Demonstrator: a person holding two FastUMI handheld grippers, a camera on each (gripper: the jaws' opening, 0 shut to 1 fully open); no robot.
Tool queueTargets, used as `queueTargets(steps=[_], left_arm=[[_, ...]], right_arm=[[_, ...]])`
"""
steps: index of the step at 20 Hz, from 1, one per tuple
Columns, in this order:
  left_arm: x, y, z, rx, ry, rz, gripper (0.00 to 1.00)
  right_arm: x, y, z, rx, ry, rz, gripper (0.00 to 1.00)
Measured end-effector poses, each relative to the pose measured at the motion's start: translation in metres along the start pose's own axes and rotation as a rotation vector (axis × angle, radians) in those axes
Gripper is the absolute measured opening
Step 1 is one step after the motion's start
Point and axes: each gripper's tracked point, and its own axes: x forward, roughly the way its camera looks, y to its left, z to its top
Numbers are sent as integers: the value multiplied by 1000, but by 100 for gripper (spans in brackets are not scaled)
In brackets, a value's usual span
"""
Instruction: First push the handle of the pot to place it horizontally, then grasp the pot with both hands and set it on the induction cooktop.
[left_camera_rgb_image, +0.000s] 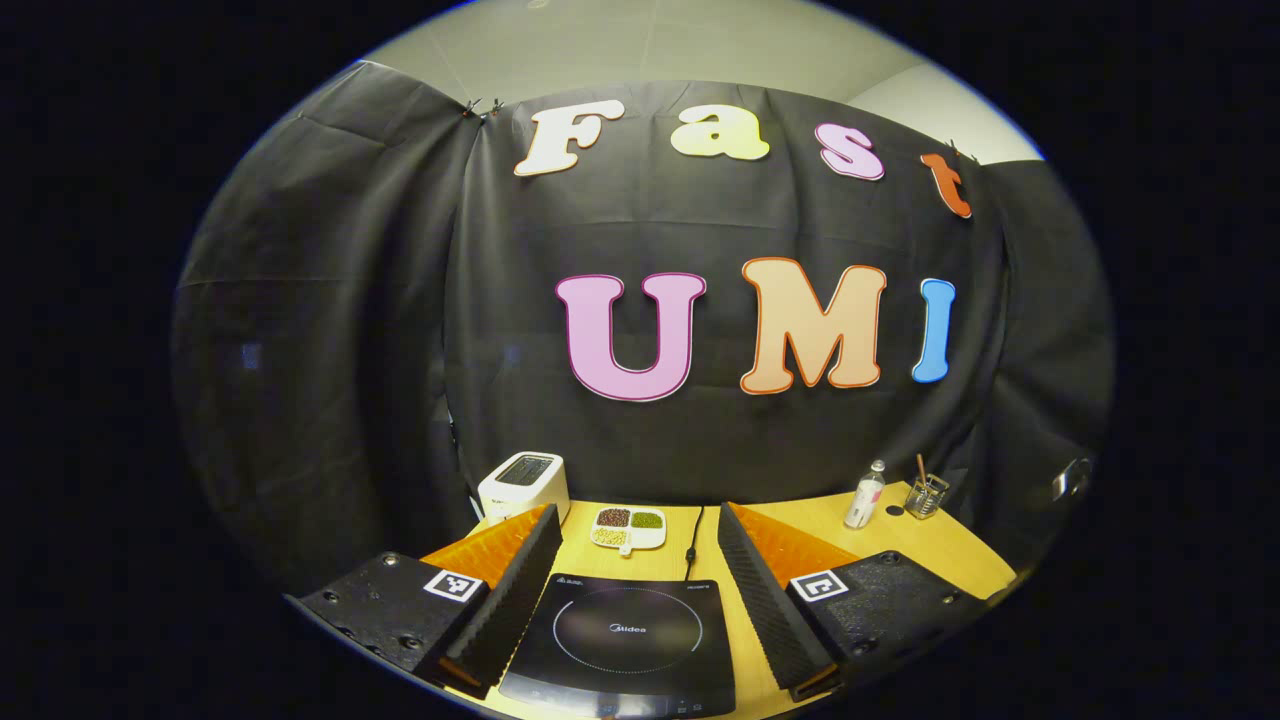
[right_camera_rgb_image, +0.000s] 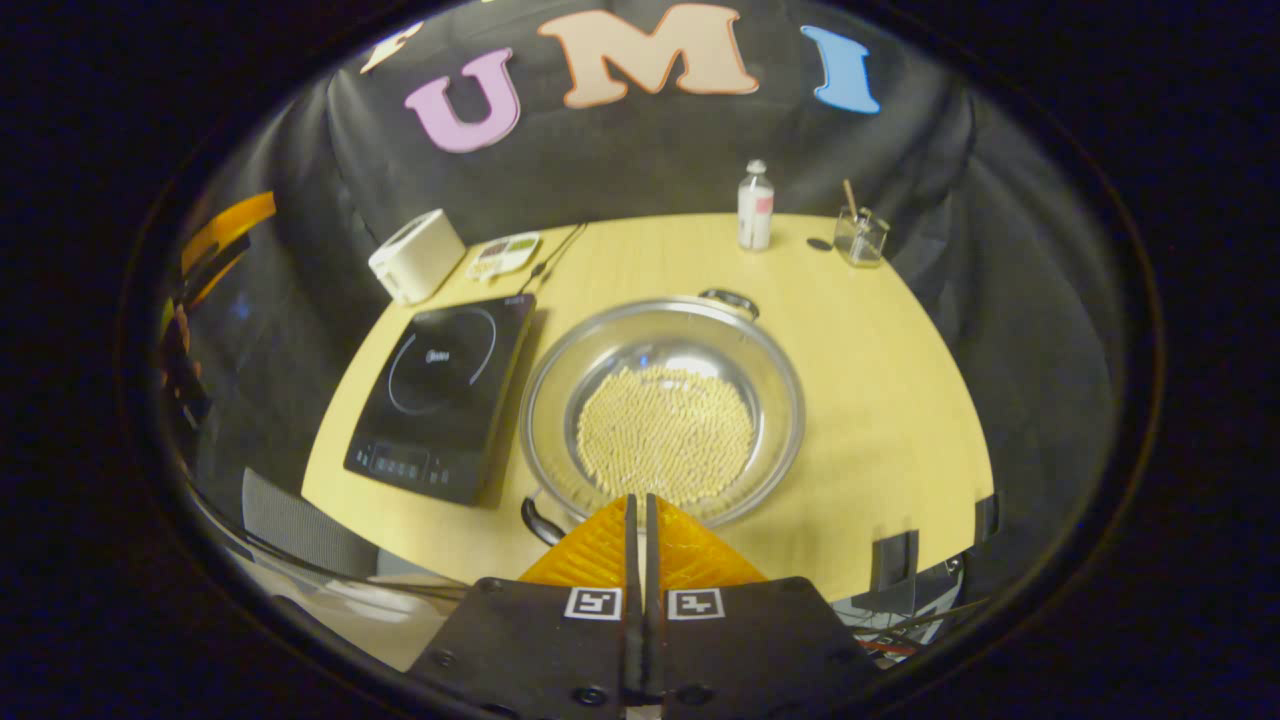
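Steel pot (right_camera_rgb_image: 663, 410) sits just ahead of the right claw (right_camera_rgb_image: 640, 515), whose fingers are pressed together, nothing between them, tips over the pot's near rim. Near handle (right_camera_rgb_image: 540, 522) lies just left of the tips, far handle (right_camera_rgb_image: 728, 300) at the opposite rim. So handle axis runs near-to-far in the right gripper view, skewed a bit, not across. Pot is on the wood counter (right_camera_rgb_image: 880, 400), just right of the induction cooktop (right_camera_rgb_image: 445, 395), looks touching or nearly. Pale beads or beans cover the pot bottom.

Left claw (left_camera_rgb_image: 630, 560) is spread wide, empty, held over the cooktop (left_camera_rgb_image: 625, 635) w/ the glass between its fingers.

Step, my read: still the push, pot not yet turned. Next move needs the right tips against the near handle, sweep it sideways so handles end up left-right, then one claw per handle for the lift. Contents loose, so rotate slow.
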Motion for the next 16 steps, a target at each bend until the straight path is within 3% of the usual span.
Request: queueTargets(steps=[2,3,9,13,16], left_arm=[[6,5,-3,15,-1,-4,93],[8,7,-5,19,1,-9,96],[20,16,-19,7,17,-36,93],[24,24,-29,3,34,-48,96],[26,35,-35,19,41,-46,94]], right_arm=[[12,3,-23,-20,71,-8,3],[17,5,-33,-28,102,-10,0],[38,12,-76,-35,244,-66,3],[51,19,-85,-44,282,-88,0],[58,30,-86,-35,305,-83,3]])
